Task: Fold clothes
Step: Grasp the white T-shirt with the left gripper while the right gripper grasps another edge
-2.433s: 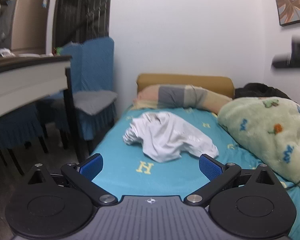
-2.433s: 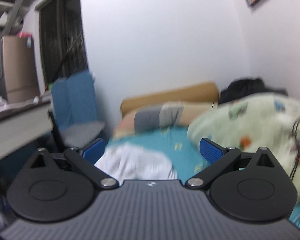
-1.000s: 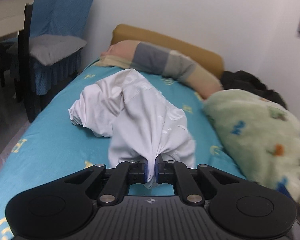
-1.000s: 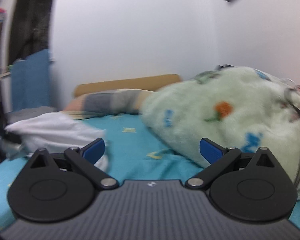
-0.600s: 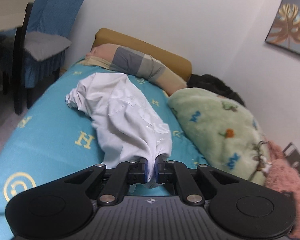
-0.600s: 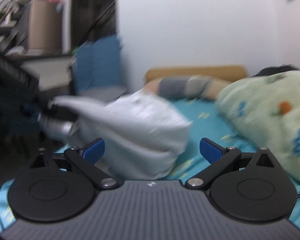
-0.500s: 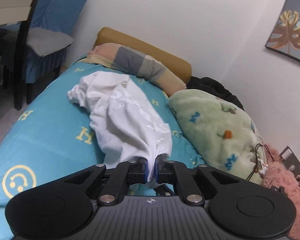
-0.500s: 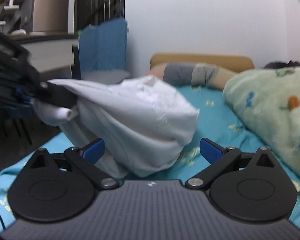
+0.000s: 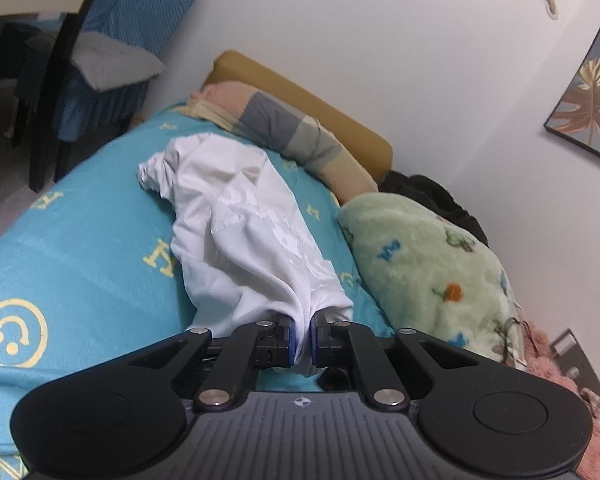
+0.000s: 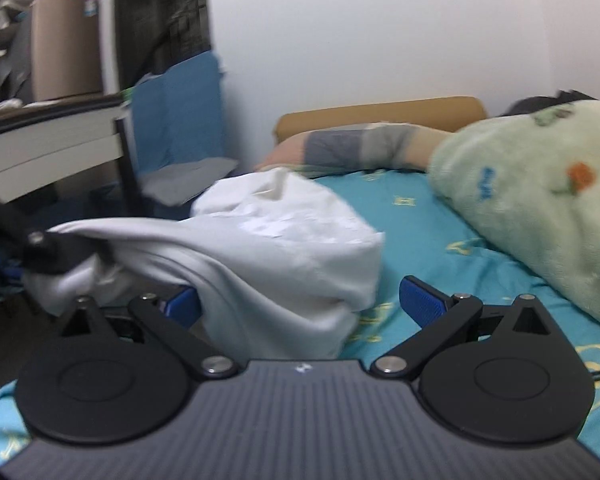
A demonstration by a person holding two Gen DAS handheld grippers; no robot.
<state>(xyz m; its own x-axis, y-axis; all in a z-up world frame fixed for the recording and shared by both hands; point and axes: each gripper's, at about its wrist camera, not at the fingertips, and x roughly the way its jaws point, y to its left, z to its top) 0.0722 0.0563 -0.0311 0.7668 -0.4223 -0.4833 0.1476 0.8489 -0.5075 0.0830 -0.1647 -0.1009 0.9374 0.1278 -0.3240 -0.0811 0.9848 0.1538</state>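
Left gripper (image 9: 302,340) is clamping a bunched edge of the white garment (image 9: 244,232), jaws nearly closed on the cloth. The garment is trailing from the grip across the teal bedsheet (image 9: 80,248) toward the striped pillow (image 9: 284,128). Right gripper (image 10: 300,300) is sitting with jaws spread wide, gripping nothing; cloth is draping between its fingers (image 10: 422,300), probably brushing the left one, though blur is making contact hard to confirm. Green fleece blanket (image 9: 432,264) is lying beside the garment.
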